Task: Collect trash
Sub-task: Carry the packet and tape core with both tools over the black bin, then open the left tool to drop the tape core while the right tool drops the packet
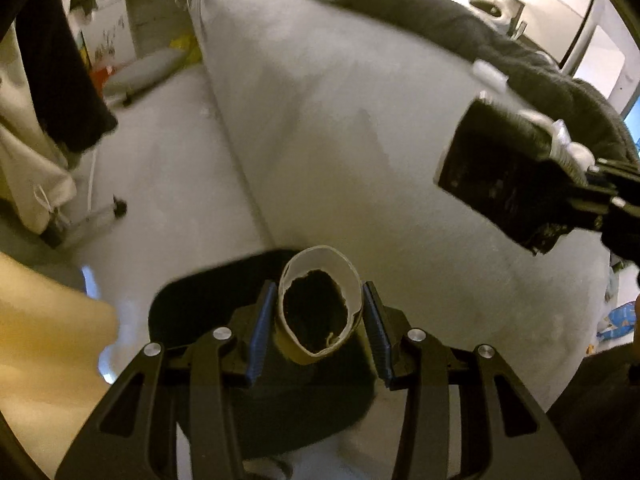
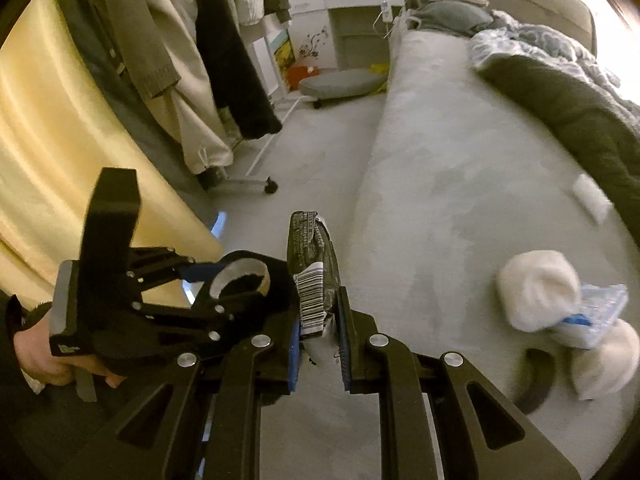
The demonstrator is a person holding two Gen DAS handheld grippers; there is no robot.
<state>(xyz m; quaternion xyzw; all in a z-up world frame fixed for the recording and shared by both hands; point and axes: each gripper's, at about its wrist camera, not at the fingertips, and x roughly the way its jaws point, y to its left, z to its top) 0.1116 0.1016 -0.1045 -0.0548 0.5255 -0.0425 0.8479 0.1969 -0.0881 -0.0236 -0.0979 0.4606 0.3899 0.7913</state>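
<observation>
In the left wrist view my left gripper [image 1: 320,308] is shut on a paper cup [image 1: 348,280], white inside with dark contents. The blue pads press its sides. The cup hangs over a black bin [image 1: 188,304] on the floor beside the bed. At the right edge my right gripper [image 1: 588,184] holds a black wrapper [image 1: 492,176]. In the right wrist view my right gripper [image 2: 320,312] is shut on that wrapper [image 2: 310,248], whose barcode faces the camera. To its left a hand holds the left gripper [image 2: 240,280] with the cup [image 2: 244,270] above the black bin [image 2: 278,284].
A grey bed [image 2: 440,200] fills the right side, with a dark blanket [image 2: 560,112] on it. On it also lie white crumpled tissues [image 2: 536,292], a blue-and-clear plastic packet [image 2: 596,312] and a white scrap [image 2: 592,196]. Clothes [image 2: 240,80] hang on a wheeled rack beside a yellow curtain [image 2: 60,140].
</observation>
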